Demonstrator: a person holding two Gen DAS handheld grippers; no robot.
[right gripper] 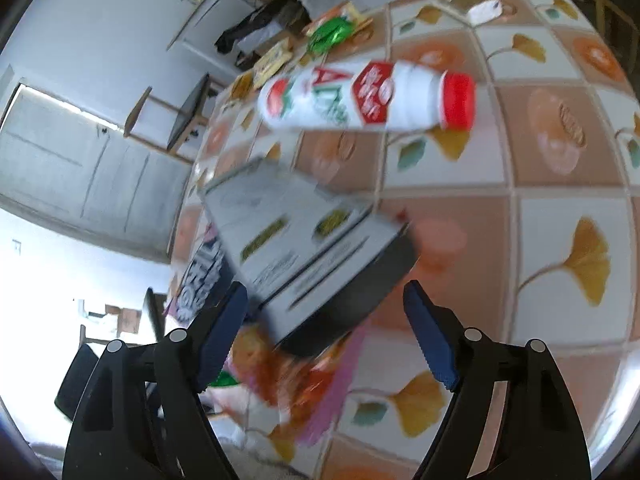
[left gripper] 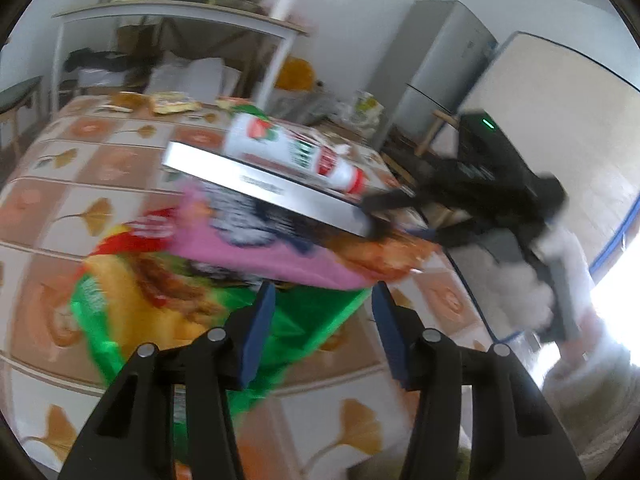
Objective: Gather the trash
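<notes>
Trash lies heaped near the edge of a tabletop (left gripper: 60,208) covered in a cloth of orange and white squares with ginkgo leaves. Going left to right in the left wrist view, a green and yellow snack bag (left gripper: 120,300) lies flat, a pink wrapper (left gripper: 248,252) overlaps its upper edge, and a flat grey box (left gripper: 256,184) rests on the pink wrapper with a white bottle (left gripper: 296,148) with a red cap lying on its side just behind it. More small wrappers (left gripper: 172,102) lie at the far end of the tabletop. The left tool (left gripper: 324,292) hovers over the green bag and the near edge of the pink wrapper, its blue pads about half apart and pressing on nothing. To the right, the right tool (left gripper: 376,216) reaches in at the box's corner; whether it touches the box is too blurred to tell. In the right wrist view the pink wrapper (right gripper: 200,280) shows at the left under the grey box (right gripper: 304,240), whose near corner sits between the wide-spread pads of the right tool (right gripper: 326,320) without either pad pressing on it. The white bottle (right gripper: 360,100) lies beyond the box, apart from it.
</notes>
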